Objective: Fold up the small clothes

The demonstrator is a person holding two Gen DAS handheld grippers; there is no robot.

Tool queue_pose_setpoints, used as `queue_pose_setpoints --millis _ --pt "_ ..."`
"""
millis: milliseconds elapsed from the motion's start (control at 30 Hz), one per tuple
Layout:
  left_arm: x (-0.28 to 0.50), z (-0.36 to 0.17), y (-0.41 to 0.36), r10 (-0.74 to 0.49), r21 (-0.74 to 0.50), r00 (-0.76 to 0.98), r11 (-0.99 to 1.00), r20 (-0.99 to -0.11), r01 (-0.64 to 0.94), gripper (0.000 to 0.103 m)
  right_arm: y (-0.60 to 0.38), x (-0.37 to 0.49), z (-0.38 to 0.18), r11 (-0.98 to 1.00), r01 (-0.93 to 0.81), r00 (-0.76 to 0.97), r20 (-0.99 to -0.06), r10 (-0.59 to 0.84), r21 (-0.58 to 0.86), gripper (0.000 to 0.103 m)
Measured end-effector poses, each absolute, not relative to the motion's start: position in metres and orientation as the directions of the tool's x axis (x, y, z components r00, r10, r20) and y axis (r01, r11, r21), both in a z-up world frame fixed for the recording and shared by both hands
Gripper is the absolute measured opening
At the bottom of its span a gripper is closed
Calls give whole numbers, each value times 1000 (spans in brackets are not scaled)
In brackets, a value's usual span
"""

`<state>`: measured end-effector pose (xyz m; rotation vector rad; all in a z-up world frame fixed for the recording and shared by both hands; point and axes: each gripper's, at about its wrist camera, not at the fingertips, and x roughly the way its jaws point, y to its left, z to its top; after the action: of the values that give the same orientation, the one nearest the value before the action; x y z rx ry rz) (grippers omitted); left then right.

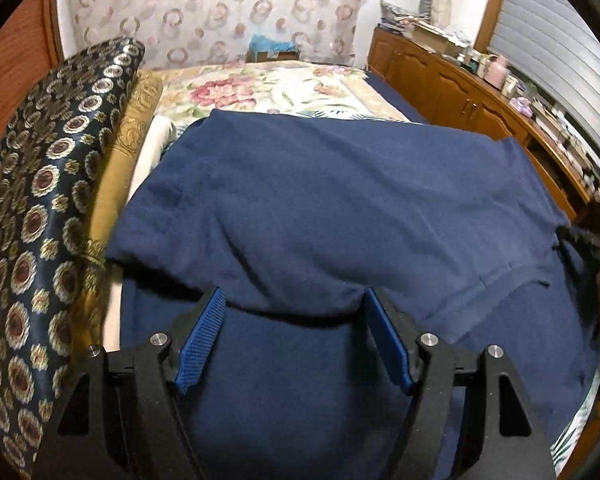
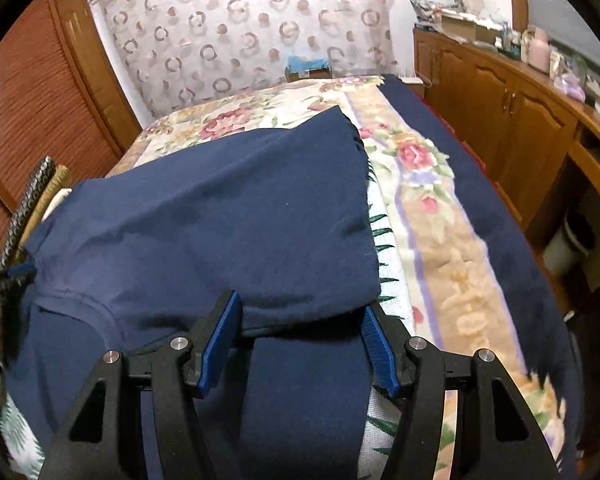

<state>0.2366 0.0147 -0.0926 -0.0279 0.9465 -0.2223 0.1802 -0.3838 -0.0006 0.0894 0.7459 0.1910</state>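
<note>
A navy blue garment (image 1: 320,200) lies spread on the bed, its far part folded back over its near part. My left gripper (image 1: 295,296) is open over the near layer, blue pads (image 1: 200,344) wide apart. The folded edge drapes across both fingertips and hides them. My right gripper (image 2: 302,302) is also open at the garment's (image 2: 204,216) right side, its tips likewise under the folded edge. A curved seam (image 2: 100,312) shows left of it. Neither pair of pads presses the cloth. Each gripper shows dimly at the other view's edge.
The bed carries a floral blanket (image 2: 432,216) with a dark blue border. A patterned dark cushion (image 1: 48,184) and a gold one (image 1: 128,148) stand along the left. A wooden cabinet (image 2: 512,128) with clutter on top runs along the right. A curtain (image 1: 220,12) hangs behind.
</note>
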Motion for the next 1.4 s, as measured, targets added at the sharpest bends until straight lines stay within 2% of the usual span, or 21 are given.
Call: queue_pose_setpoints --millis 333,400,500,567,600,633,667,733,767,867,1133,1400 --pt "249 -91 16 -198 -139 564 979 -802 147 70 -377 182 -4 981 -141 717 -669 195 135 62" --pt "249 -92 21 -192 -133 567 980 -801 144 65 -375 183 -4 982 -138 715 -673 191 132 58" --pt "250 -93 22 -167 -104 574 984 -802 142 53 -375 187 -2 983 -140 710 -680 184 119 45" --pt "253 -92 23 -146 -81 576 987 -804 137 38 -378 188 1 981 -154 706 -681 194 119 34" --pt "254 -93 24 -131 -66 578 989 -806 132 34 -376 188 2 979 -168 707 -679 198 112 22" --pt "255 -93 24 -124 -56 579 990 -806 133 26 -371 187 4 977 -189 710 -675 202 93 13" --pt "254 -93 24 -110 -35 584 990 -804 140 16 -366 185 6 978 -202 718 -670 189 59 12" --pt "253 -92 23 -104 -15 590 988 -800 154 4 -357 180 11 975 -222 733 -656 182 22 7" --pt "252 -91 22 -106 -10 592 986 -799 164 2 -354 177 14 972 -234 740 -646 185 10 6" --pt "243 -78 20 -105 13 632 984 -768 180 1 -348 165 27 966 -257 775 -601 197 -14 6" --pt "200 -27 38 -165 -20 742 980 -650 200 1 -347 121 62 954 -299 833 -490 258 -6 6" --pt "136 -7 55 -209 -24 785 970 -583 240 1 -371 66 55 939 -344 824 -474 311 18 5"
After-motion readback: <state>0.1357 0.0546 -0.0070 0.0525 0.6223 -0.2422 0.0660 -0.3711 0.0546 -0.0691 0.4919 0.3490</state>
